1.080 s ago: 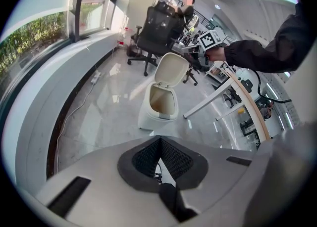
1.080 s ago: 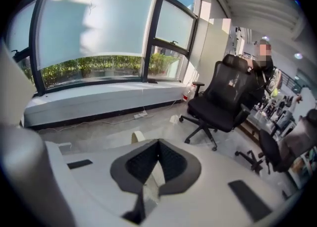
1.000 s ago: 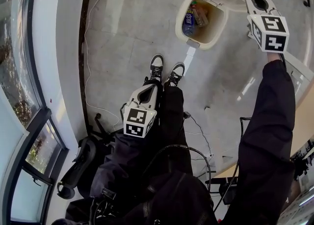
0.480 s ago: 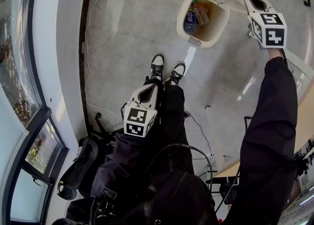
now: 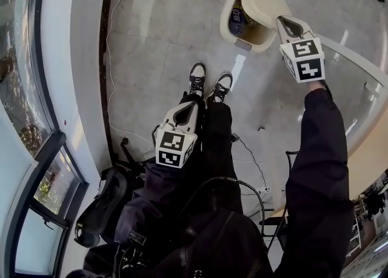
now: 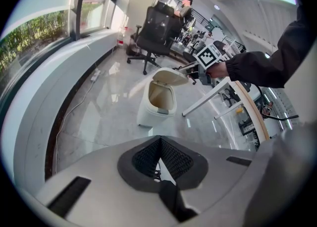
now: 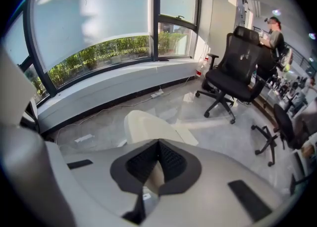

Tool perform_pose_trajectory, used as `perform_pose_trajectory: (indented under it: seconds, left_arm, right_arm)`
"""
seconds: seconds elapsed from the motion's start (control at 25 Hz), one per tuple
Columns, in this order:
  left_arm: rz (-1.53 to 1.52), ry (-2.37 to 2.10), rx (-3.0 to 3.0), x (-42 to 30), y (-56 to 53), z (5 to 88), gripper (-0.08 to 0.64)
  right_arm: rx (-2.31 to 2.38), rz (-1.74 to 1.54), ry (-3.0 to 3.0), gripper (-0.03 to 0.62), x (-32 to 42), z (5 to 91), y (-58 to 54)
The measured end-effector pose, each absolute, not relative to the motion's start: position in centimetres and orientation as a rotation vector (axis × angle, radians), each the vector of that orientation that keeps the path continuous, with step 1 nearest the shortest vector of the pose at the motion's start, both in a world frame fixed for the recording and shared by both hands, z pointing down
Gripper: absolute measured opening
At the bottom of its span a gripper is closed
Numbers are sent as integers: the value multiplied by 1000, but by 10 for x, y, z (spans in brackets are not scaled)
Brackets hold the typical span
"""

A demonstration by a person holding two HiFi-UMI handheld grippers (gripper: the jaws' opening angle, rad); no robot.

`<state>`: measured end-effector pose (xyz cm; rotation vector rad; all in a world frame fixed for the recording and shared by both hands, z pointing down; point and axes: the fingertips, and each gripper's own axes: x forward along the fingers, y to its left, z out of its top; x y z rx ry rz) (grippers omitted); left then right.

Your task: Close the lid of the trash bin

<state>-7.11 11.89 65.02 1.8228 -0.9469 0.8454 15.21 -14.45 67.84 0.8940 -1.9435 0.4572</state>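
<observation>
Two tongs were in play, and we had both pressed together with nothing between them. Our right tongs (image 5: 282,20) were out ahead at arm's length, the closed tip set against the near, free edge of the lid (image 5: 262,3). In the right gripper view that cream lid sat just past the tip, touching or all but touching, and we could not tell which.

We had the bin (image 5: 225,15) standing on the floor (image 5: 151,28) in front of our shoes (image 5: 194,79). It was well apart from the left tongs (image 5: 190,106), which hung low by our legs with the tip aimed toward the bin.

And the lid was only half down! It was hinged at the bin's far side and slanted over the mouth, not flat on the rim. Its long axis ran from that far hinge back toward us, in line with the oval mouth, and the free end pointed at the right tongs. In the head view it covered the right part of the mouth. The left part gaped open, with trash (image 5: 235,21) showing inside. In the left gripper view we saw the lid raised above the rim, with open mouth below it.
</observation>
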Motion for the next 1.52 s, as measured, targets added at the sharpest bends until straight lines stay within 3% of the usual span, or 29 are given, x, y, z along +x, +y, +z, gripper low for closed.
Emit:
perform_pose_trajectory:
  seconds: [1.52]
  left_arm:
    - [824,-970,1730,-109,163,683,2]
  right_arm:
    - [715,644,-1770,5,122,840,-55]
